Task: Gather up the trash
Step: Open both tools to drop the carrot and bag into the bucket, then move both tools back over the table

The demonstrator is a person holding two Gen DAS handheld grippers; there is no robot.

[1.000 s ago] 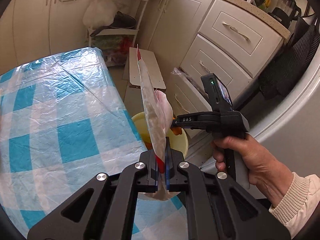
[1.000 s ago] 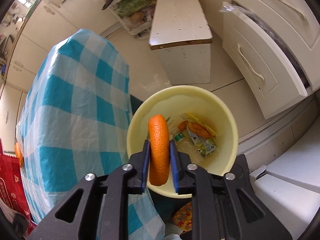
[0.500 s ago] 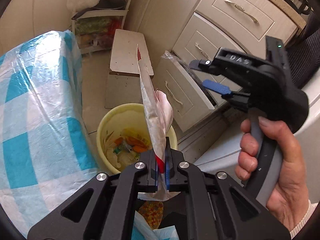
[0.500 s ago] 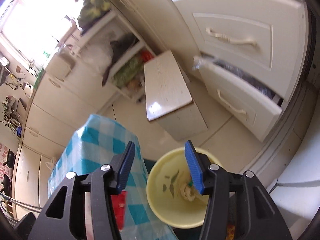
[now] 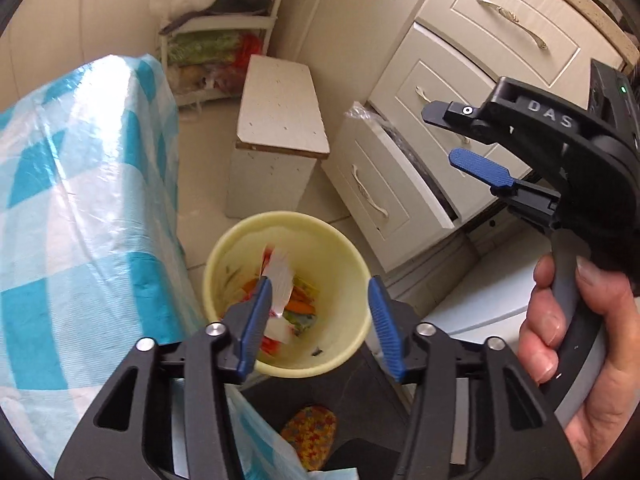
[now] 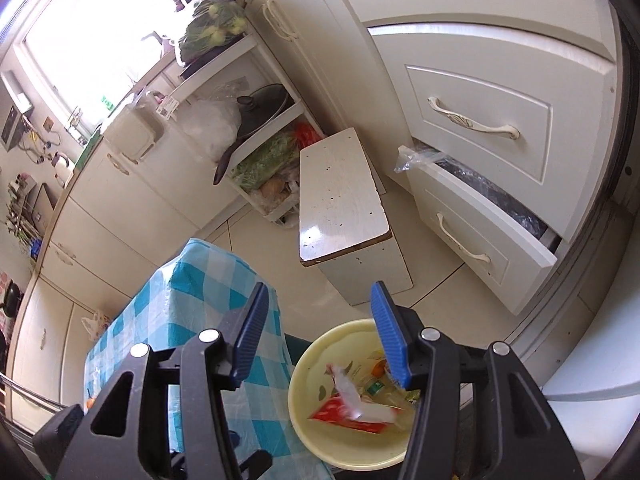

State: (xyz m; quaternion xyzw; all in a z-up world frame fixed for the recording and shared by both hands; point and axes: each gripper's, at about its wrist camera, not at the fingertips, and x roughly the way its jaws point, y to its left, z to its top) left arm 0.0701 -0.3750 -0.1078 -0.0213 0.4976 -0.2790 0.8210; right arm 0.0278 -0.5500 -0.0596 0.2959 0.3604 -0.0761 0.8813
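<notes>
Since the earlier frames: left gripper [image 5: 318, 312] jaws have just been opening, wrapper [image 5: 276, 284] released, now dropping into bucket [image 5: 288, 368] at lower centre, clear of the pads. Right gripper [image 6: 316, 334] spread, empty; orange peel gone from it. Both pieces binned; more trash on table [image 5: 80, 200] not visible here. Room: bucket wedged between table edge and open drawer [image 5: 384, 200]; stool [image 5: 280, 120] beyond
</notes>
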